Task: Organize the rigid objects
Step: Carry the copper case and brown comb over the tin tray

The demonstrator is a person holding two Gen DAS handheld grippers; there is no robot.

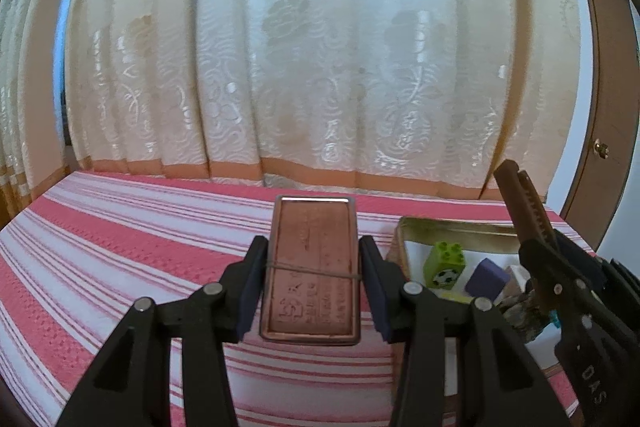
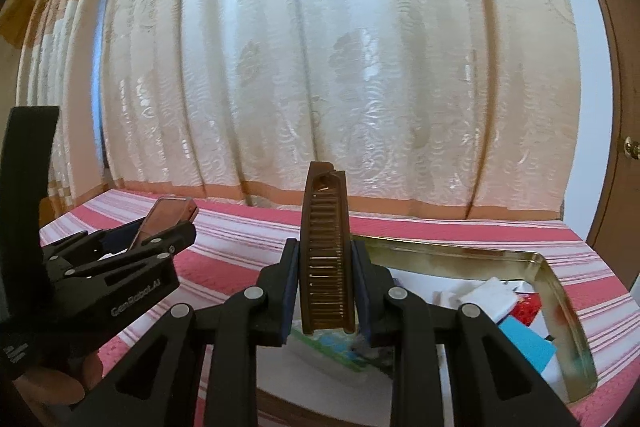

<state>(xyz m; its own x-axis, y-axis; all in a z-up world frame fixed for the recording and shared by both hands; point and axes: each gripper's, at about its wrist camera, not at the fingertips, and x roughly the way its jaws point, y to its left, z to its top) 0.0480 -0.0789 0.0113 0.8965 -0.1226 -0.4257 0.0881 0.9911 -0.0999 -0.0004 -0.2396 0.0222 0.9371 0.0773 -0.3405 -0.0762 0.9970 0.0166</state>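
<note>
Above, two grippers — left gripper (image 1: 314,281) pinching one reddish tin (image 1: 311,267), right gripper (image 2: 325,287) clamping one brown comb (image 2: 326,251) — both raised over one gold tray (image 2: 560,291), right.

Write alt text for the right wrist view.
The right gripper holds a brown comb upright over a gold tray of small items. At left, the left gripper holds a flat case, above a striped cloth before a curtain.

One comb (image 2: 326,251) — one tin (image 2: 560,291) — two grippers (image 1: 314,283)
</note>
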